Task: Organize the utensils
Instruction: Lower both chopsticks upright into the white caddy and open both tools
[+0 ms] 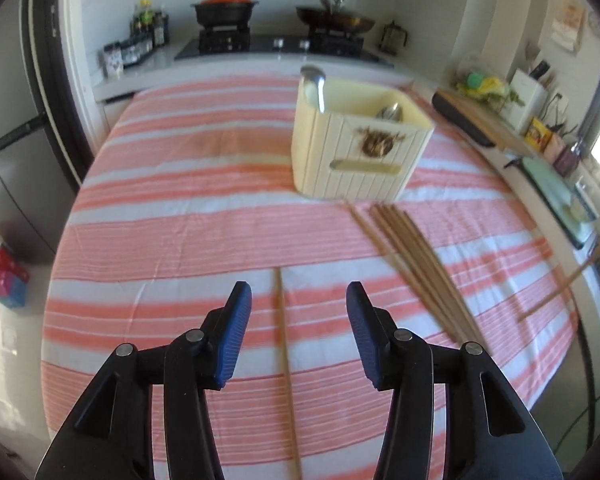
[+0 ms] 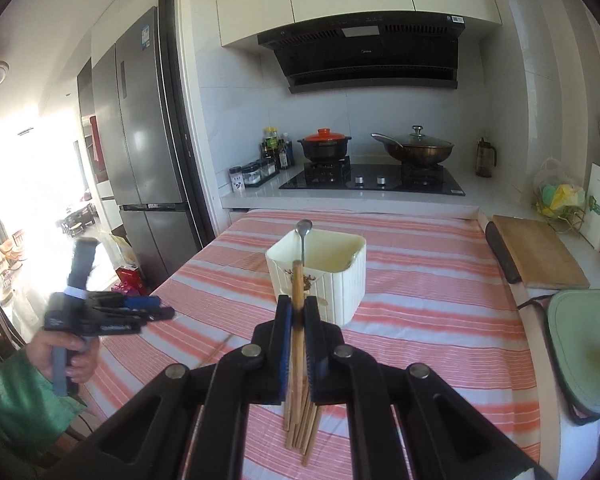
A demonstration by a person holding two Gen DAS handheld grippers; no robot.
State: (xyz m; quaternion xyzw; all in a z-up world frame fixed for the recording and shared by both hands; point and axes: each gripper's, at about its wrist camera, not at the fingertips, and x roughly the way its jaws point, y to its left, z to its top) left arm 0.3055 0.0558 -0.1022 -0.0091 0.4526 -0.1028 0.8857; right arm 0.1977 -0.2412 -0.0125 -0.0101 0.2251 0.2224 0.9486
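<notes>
A cream utensil box stands on the pink striped cloth, with a spoon leaning in its far corner and another spoon inside. My left gripper is open above a single wooden chopstick, which lies on the cloth between the fingers, untouched. A bundle of chopsticks lies to its right. My right gripper is shut on one chopstick, held upright in front of the box. The bundle shows below it. The left gripper appears at the left, held by a green-sleeved hand.
A wooden cutting board and a pale green mat lie along the right counter. Behind the table is a stove with a red-lidded pot and a wok. A grey fridge stands at the left.
</notes>
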